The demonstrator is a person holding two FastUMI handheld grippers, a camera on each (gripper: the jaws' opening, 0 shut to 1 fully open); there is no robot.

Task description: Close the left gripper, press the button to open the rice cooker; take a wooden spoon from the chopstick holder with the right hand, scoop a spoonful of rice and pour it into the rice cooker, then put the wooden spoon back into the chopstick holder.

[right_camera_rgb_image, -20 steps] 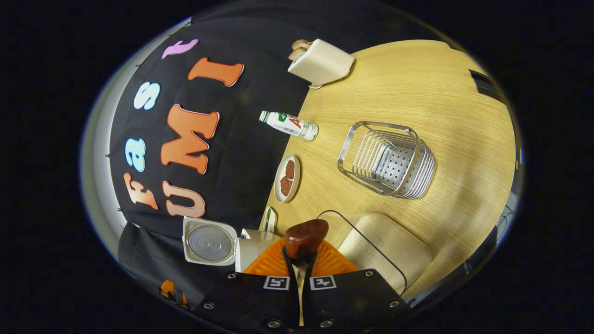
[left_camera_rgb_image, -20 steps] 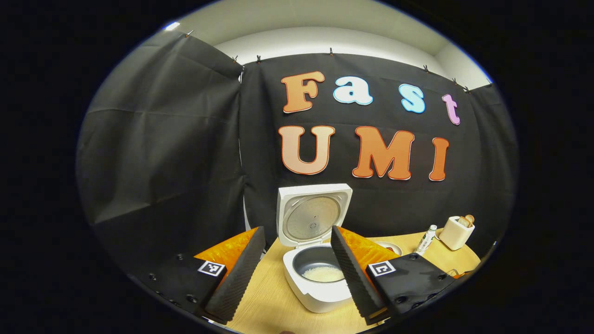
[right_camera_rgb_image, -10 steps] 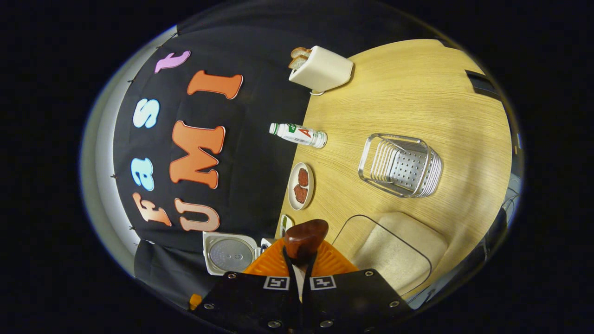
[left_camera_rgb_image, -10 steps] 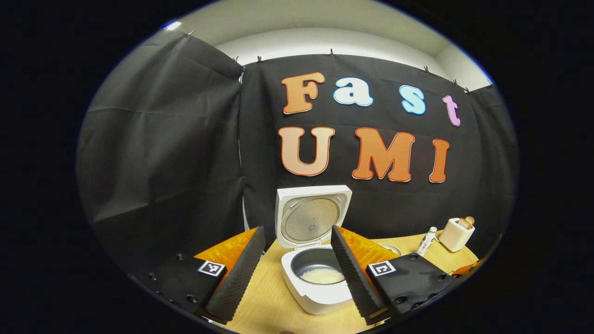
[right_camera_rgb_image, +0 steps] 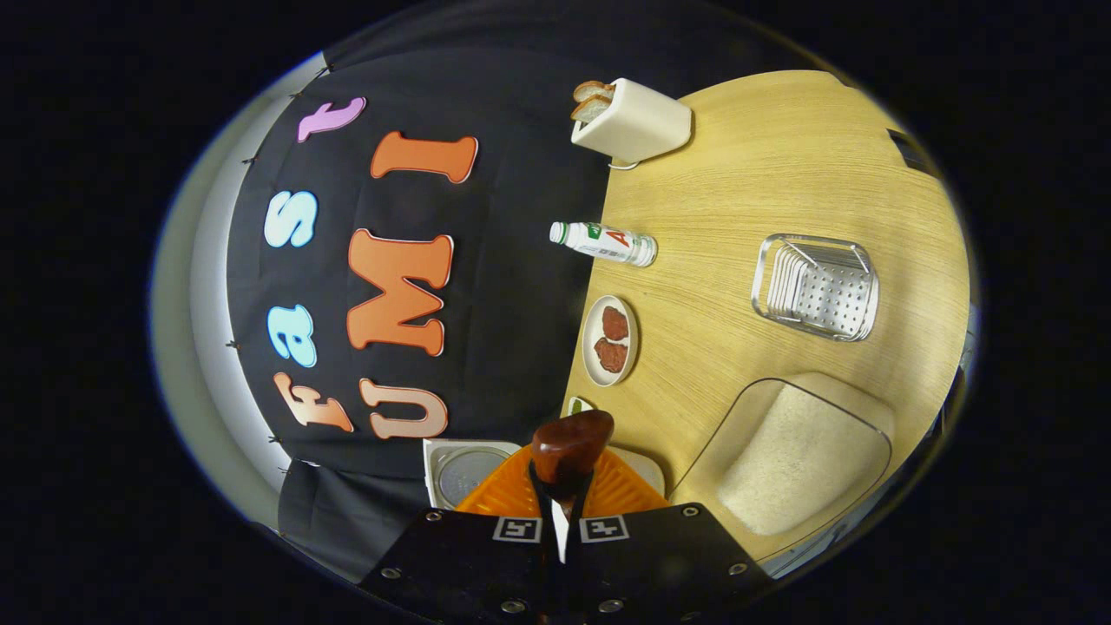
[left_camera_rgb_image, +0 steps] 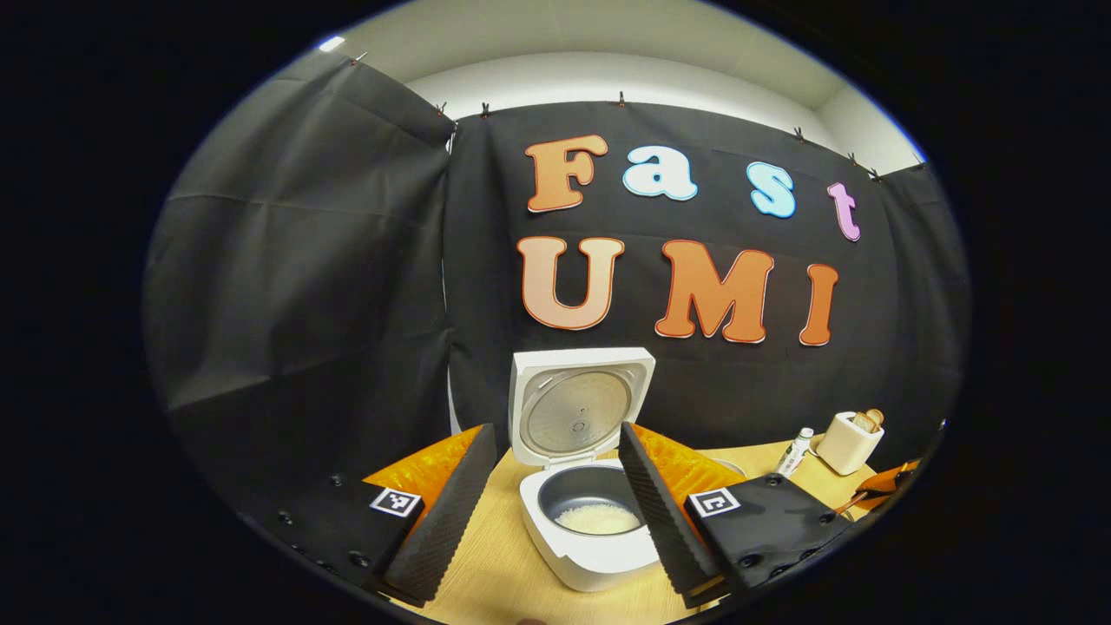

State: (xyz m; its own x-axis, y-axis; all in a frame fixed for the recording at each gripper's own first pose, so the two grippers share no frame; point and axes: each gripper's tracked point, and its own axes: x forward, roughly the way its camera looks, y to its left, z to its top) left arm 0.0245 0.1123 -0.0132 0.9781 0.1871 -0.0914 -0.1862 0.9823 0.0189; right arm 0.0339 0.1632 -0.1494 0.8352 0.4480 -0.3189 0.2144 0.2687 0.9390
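Between your right gripper's [right_camera_rgb_image: 560, 521] clenched fingers sits the dark wooden spoon [right_camera_rgb_image: 571, 444], held by its handle with the bowl pointing forward, rolled sideways as though rice has just been tipped out; whether any rice remains on it I cannot tell. Just beyond it the clear rectangular container of raw rice [right_camera_rgb_image: 803, 451] stands at the near edge of the pale wooden table [right_camera_rgb_image: 738, 174], close for scooping. Farther along that edge waits the wire-and-perforated-steel chopstick holder [right_camera_rgb_image: 816, 286], upright and empty, ready to take the spoon back. Your left gripper [left_camera_rgb_image: 555, 512] hangs released, fingers spread, framing the white rice cooker [left_camera_rgb_image: 590, 547], whose lid stands open over a mound of rice in the grey pot.
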